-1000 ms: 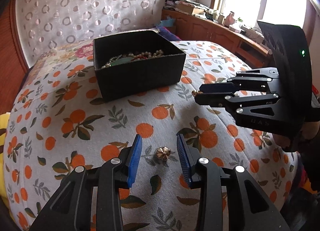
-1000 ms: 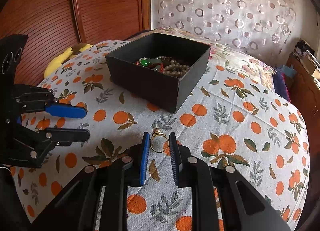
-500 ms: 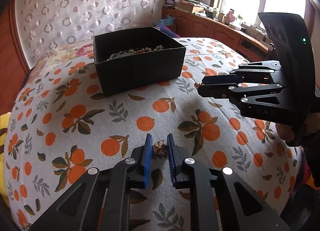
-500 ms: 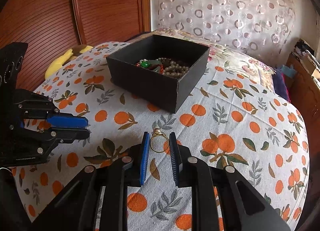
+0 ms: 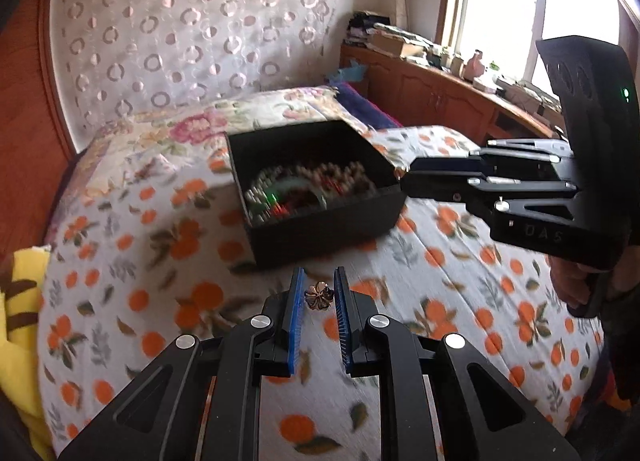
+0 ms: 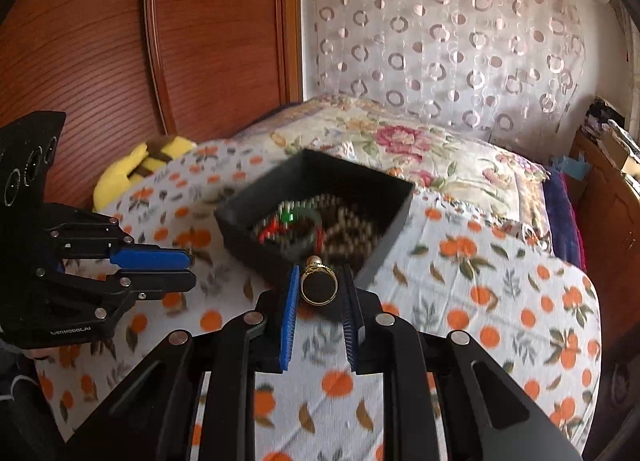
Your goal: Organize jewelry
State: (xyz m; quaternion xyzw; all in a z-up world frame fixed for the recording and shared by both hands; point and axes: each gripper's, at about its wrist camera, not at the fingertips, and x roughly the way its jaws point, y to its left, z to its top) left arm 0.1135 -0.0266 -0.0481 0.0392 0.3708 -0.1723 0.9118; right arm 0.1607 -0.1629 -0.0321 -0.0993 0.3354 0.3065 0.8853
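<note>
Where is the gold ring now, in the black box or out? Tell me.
Out. The gold ring sits clamped in the right tool, in front of the black box, not among its beads.

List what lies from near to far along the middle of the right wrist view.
Right hand-held gripper holding the gold ring → black box of beads → floral quilt → circle-patterned curtain.
</note>
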